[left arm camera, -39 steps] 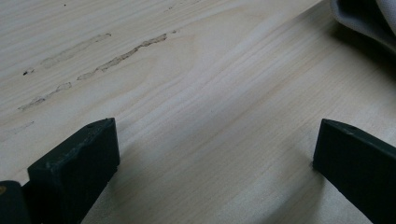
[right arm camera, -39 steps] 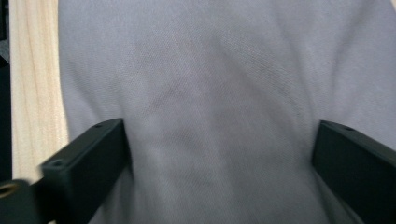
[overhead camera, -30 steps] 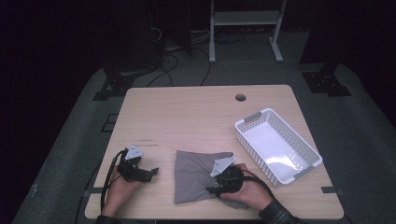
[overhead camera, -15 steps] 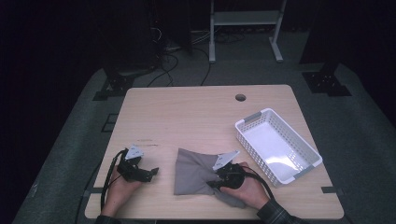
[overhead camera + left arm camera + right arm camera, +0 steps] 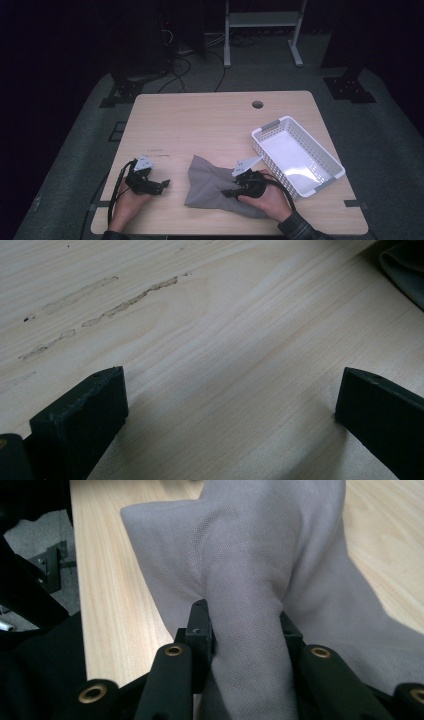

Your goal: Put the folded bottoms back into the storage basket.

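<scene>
A grey cloth (image 5: 212, 185) lies crumpled near the front edge of the wooden table (image 5: 210, 125). My right gripper (image 5: 231, 192) is shut on a raised fold of the cloth (image 5: 250, 575), which bunches up between the jaws in the right gripper view. My left gripper (image 5: 165, 184) rests low over bare wood at the front left, to the left of the cloth. Its jaws stand wide apart in the left gripper view, with only table (image 5: 220, 350) between them. An edge of the cloth (image 5: 407, 267) shows at the top right corner there.
A white plastic basket (image 5: 295, 155) stands on the right side of the table, close to my right hand. A round cable hole (image 5: 257, 104) is near the far edge. Dark floor, cables and a stand's legs lie beyond the table.
The cloth's right side has been gathered and drawn leftward with my right gripper, so it now lies more bunched. The left gripper has barely moved.
</scene>
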